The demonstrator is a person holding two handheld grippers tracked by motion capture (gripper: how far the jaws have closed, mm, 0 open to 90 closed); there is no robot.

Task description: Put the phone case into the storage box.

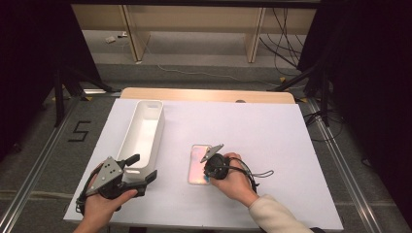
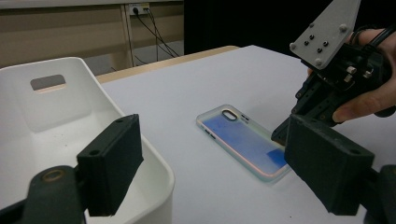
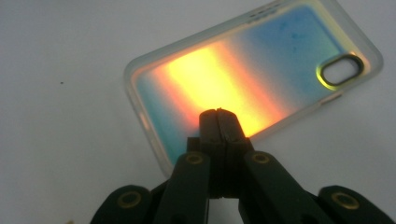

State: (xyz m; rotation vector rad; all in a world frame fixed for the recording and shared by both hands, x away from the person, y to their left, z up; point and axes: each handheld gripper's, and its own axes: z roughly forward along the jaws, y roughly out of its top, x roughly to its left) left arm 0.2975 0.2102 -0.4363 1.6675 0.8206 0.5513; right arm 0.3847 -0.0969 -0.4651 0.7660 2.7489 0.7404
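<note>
The right tool point(image 1: 210, 164), jaws pressed together on nothing, hovers at the phone case point(image 1: 199, 164) lying flat mid-frame on the tabletop point(image 1: 272, 145), so it may only push it, while the left tool point(image 1: 138, 167) stands open around the white bin's point(image 1: 145, 128) near wall.

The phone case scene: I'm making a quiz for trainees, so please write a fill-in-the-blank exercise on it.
1. The iridescent phone case lies flat on the ____ table cover.
2. The right hand-held gripper has its jaws ____ above the case.
3. The left hand-held gripper has one jaw inside and one outside the near end of the white ____.
4. The case's camera cutout is at the end ____ from the person.

Missing words: white; shut; bin; farthest
</note>
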